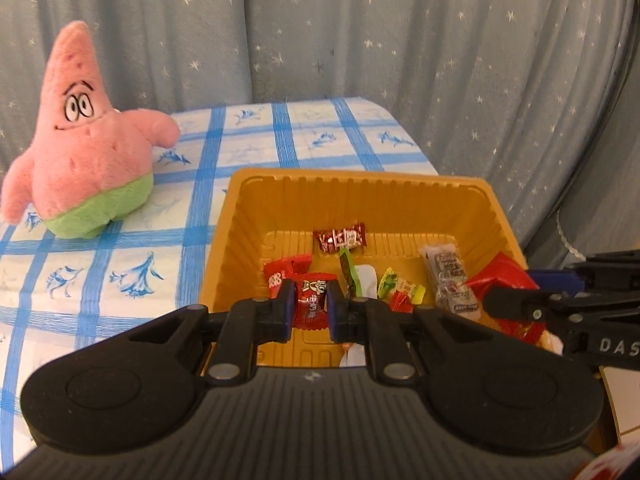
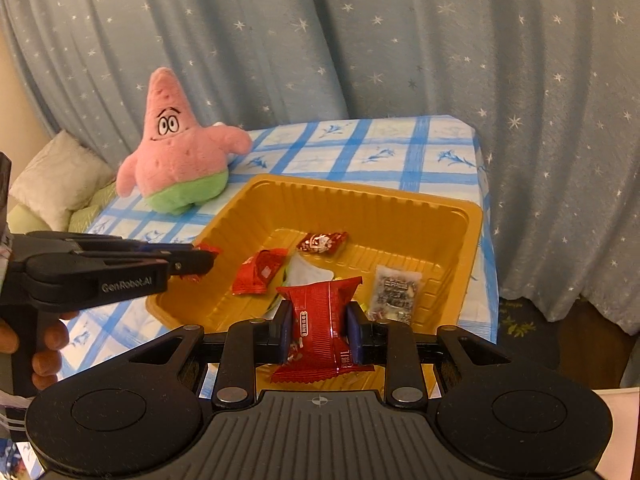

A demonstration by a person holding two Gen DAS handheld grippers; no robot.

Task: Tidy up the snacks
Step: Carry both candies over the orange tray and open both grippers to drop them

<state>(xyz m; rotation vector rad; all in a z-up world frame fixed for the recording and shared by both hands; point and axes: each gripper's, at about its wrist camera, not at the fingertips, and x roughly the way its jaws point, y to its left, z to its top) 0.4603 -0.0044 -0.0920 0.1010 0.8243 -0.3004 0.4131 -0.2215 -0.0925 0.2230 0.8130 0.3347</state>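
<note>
A yellow plastic tray (image 1: 360, 178) (image 2: 360, 196) stands on the blue-checked tablecloth (image 1: 120, 248). In it lie several snacks: a dark red candy (image 1: 340, 238) (image 2: 322, 242), a red packet (image 2: 260, 270), a clear grey packet (image 1: 448, 276) (image 2: 394, 292) and green-yellow sweets (image 1: 396, 286). My left gripper (image 1: 311, 292) (image 2: 196, 260) hovers over the tray's near left edge, shut on a small red candy (image 1: 310, 304). Over the tray's near right side, my right gripper (image 2: 319, 312) (image 1: 492, 300) is shut on a larger red snack packet (image 2: 320, 328) (image 1: 504, 276).
A pink star-shaped plush toy (image 1: 84, 152) (image 2: 180, 156) stands on the table left of the tray. A starry blue curtain (image 2: 440, 60) hangs behind. A pale cushion (image 2: 56, 176) lies beyond the table's left edge. A person's hand (image 2: 48, 344) grips the left tool.
</note>
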